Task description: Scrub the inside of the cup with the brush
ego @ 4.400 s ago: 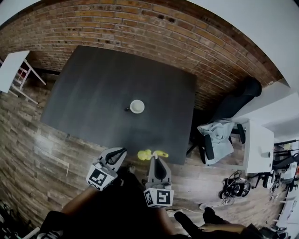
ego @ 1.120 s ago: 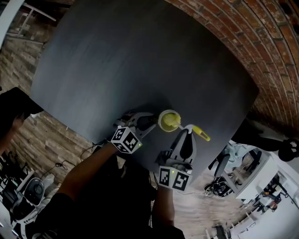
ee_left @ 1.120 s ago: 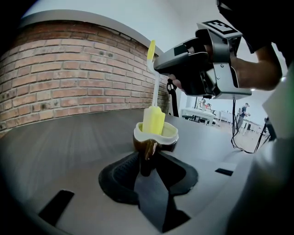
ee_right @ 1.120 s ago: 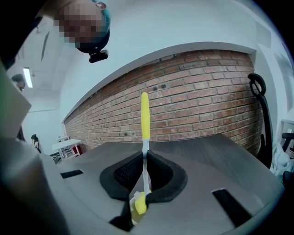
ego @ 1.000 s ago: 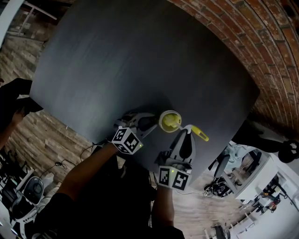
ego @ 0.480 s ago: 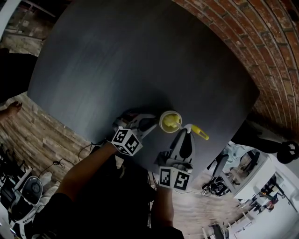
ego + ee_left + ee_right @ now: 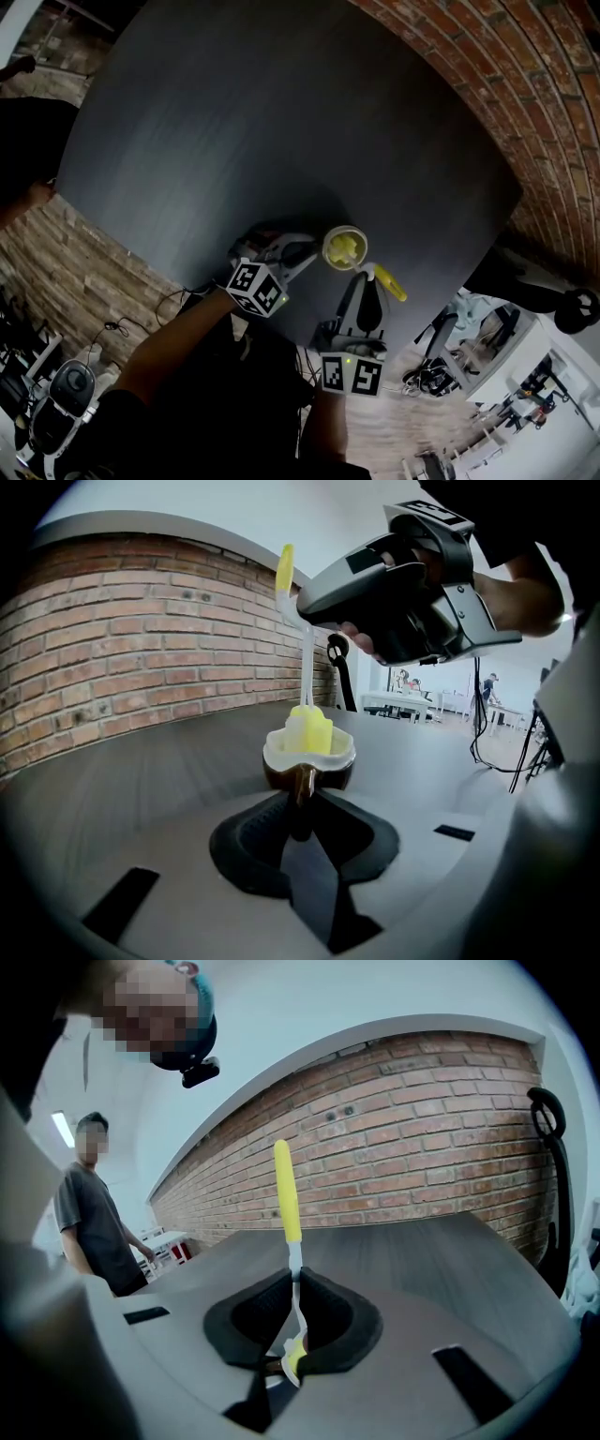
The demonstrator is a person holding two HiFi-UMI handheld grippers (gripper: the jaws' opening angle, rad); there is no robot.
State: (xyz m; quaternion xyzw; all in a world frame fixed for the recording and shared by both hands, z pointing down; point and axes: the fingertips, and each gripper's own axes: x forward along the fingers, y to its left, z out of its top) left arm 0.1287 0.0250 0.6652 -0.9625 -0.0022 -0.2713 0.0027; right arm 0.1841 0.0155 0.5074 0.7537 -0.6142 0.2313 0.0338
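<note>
The left gripper (image 7: 300, 797) is pinched tight on the handle of the cup (image 7: 345, 248), which stands on the dark table (image 7: 234, 122) close to its near edge. The brush (image 7: 309, 731) has its yellow head down inside the cup, and the right gripper (image 7: 292, 1283) clamps its thin white shaft. Hard sideways scrubbing worries me: held only by that small handle, the cup could twist or tip, and the edge is close.
</note>
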